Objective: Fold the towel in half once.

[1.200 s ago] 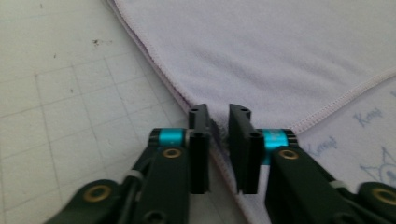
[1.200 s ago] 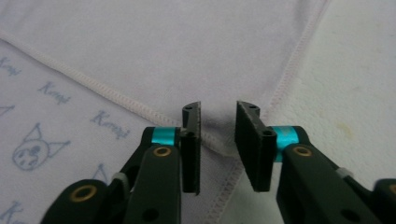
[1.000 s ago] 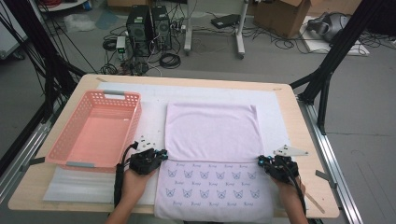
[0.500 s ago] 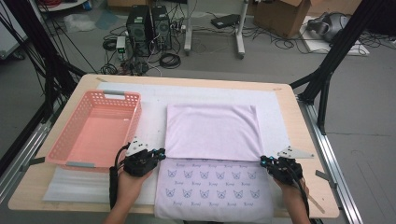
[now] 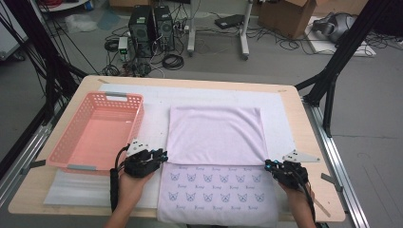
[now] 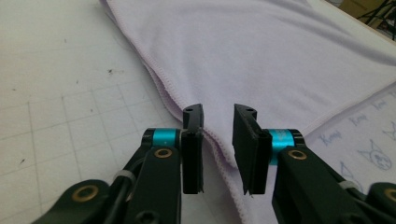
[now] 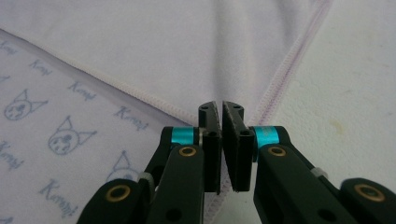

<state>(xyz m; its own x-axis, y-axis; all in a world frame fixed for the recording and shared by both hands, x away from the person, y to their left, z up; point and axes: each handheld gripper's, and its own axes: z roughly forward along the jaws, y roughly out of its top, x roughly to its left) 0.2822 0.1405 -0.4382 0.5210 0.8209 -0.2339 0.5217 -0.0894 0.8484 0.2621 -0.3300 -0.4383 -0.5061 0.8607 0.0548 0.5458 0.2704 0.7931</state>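
Note:
A lilac towel (image 5: 216, 135) lies folded on the white mat, its plain side on top and a strip printed with cat faces (image 5: 218, 190) showing nearest the person. My left gripper (image 5: 161, 156) sits at the fold's near left corner. Its jaws (image 6: 218, 116) have just been opening and stand apart over the towel's hemmed corner (image 6: 224, 154), with the pads off the cloth. My right gripper (image 5: 268, 165) is at the near right corner. There its jaws (image 7: 220, 109) are shut on the corner of the towel (image 7: 163, 46).
A pink plastic basket (image 5: 66, 137) stands empty at the left of the table, close beside my left gripper. The white mat (image 5: 214, 95) covers most of the wooden table (image 5: 294, 109). Computers and cables are on the floor beyond the far edge.
The folded-over half of the towel has settled flat on the lower layer. Both hands have stayed at the fold's near corners.

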